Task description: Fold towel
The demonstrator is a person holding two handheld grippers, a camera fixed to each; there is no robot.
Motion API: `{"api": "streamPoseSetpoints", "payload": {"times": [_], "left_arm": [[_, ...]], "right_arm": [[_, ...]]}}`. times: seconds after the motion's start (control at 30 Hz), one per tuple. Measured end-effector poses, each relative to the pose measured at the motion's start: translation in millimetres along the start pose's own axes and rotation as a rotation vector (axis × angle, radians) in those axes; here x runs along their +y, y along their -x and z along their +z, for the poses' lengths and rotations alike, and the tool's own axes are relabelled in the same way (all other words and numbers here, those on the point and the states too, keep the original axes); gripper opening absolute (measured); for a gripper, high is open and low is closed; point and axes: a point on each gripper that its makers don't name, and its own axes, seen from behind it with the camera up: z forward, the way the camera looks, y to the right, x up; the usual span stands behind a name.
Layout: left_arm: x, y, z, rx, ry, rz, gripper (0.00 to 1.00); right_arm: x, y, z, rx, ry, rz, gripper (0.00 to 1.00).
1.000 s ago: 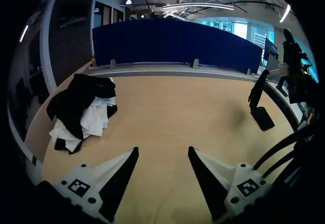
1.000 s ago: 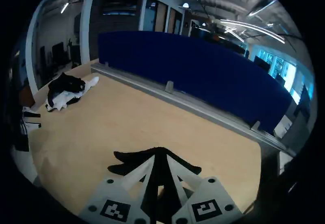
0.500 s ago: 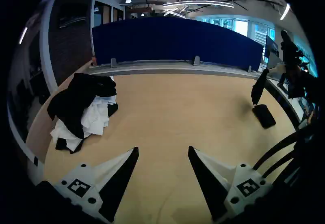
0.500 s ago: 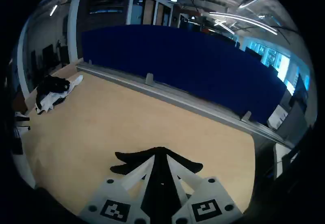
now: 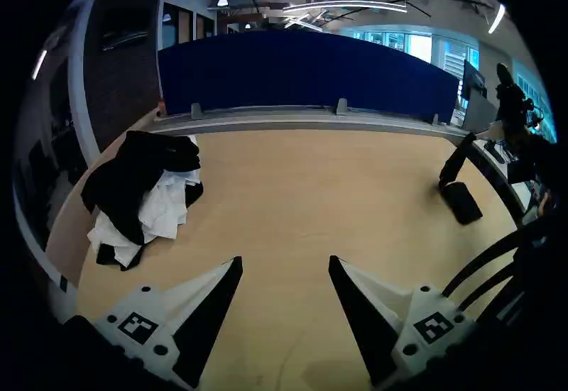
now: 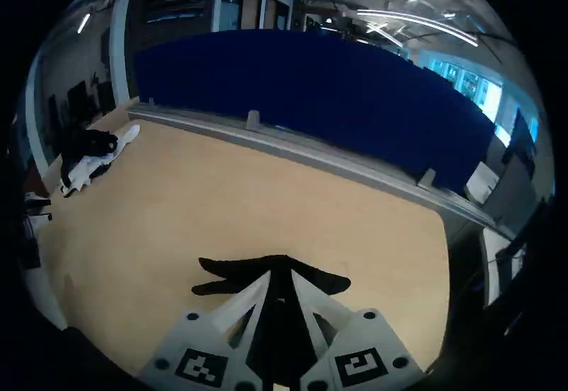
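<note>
Far out at the right of the left gripper view it gets murky: a dark strip of cloth hangs over a flat black shape on the table, and I cannot tell if they are one piece. The light wood table runs back to a grey rail and a dark blue partition, with ceiling lights above. A heap of black and white cloths sits at the left. The left gripper is spread wide, holding nothing. The right gripper has its fingers pinched together on the black towel (most of it tucked behind them) — limp, crumpled wings flare out either side, tabletop behind.
</note>
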Motion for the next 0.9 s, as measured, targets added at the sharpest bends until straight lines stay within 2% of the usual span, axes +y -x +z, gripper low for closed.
{"api": "streamPoseSetpoints", "payload": {"times": [0.23, 0.47, 0.77, 0.9], "left_arm": [[5.6, -2, 2.0, -0.003, 0.008, 0.010, 0.90], [11.2, -2, 3.3, -0.007, 0.013, 0.016, 0.90], [17.0, -4, 1.0, -0.008, 0.014, 0.027, 0.90], [17.7, -4, 0.1, -0.009, 0.013, 0.029, 0.90]], "right_arm": [[13, 49, -18.9, -0.038, 0.036, 0.063, 0.06], [25, 114, -31.3, -0.112, 0.081, 0.138, 0.06], [31, 203, -27.3, -0.256, 0.132, 0.236, 0.06], [32, 227, -22.7, -0.292, 0.153, 0.284, 0.06]]}}
